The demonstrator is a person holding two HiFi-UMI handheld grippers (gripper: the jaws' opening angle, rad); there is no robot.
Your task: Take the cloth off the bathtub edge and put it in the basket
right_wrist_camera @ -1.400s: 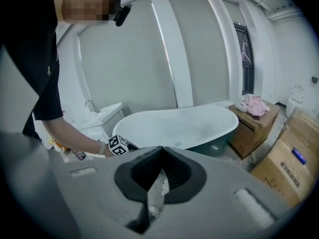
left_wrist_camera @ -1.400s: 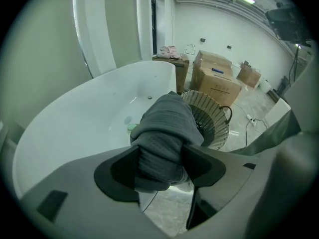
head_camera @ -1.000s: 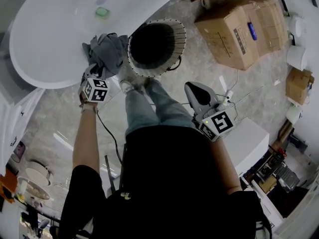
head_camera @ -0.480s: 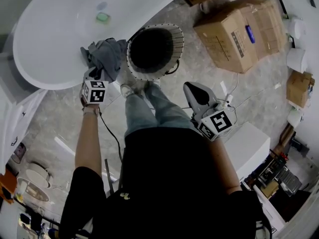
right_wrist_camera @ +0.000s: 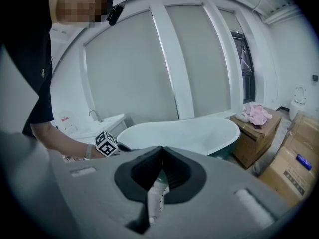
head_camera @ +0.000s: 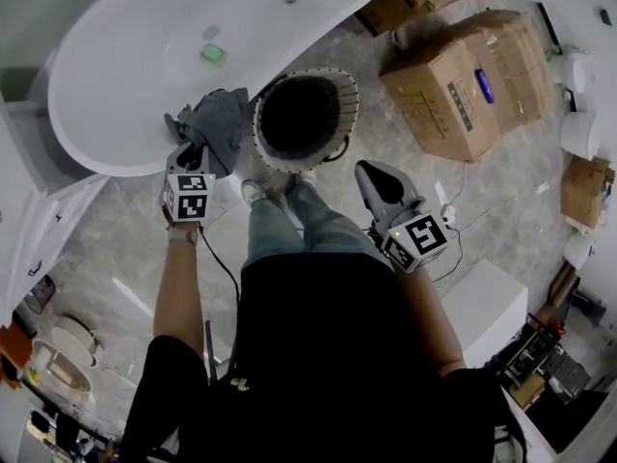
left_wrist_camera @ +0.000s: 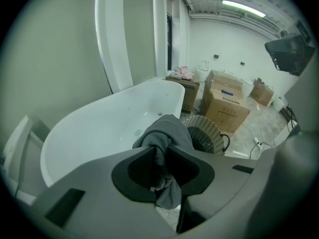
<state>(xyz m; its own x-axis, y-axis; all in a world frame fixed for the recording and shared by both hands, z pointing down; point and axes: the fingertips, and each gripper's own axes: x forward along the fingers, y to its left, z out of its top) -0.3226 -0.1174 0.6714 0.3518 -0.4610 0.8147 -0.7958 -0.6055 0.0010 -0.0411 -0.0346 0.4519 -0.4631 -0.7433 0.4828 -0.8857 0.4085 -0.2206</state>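
Note:
The grey cloth (head_camera: 217,123) hangs bunched over the edge of the white bathtub (head_camera: 145,27), right beside the round wicker basket (head_camera: 353,104). My left gripper (head_camera: 195,152) is shut on the cloth's near end; its jaws have just been closing with the fabric between them. In the left gripper view the cloth (left_wrist_camera: 167,133) fills the gap of the left gripper (left_wrist_camera: 162,151) and drapes past the tips, with the bathtub (left_wrist_camera: 99,128) and the basket (left_wrist_camera: 204,133) beyond. My right gripper (head_camera: 371,170) hovers near the person's legs, shut and empty; the right gripper (right_wrist_camera: 160,151) faces the bathtub (right_wrist_camera: 189,133).
Cardboard boxes (head_camera: 463,66) stand on the floor to the right of the basket. A white cabinet (head_camera: 482,283) sits at the lower right. The person's shoes (head_camera: 255,193) are just below the basket. A cable (head_camera: 453,201) trails across the tiled floor.
The left gripper has lifted with the cloth, pulling it up off the tub edge. The right gripper has risen slightly.

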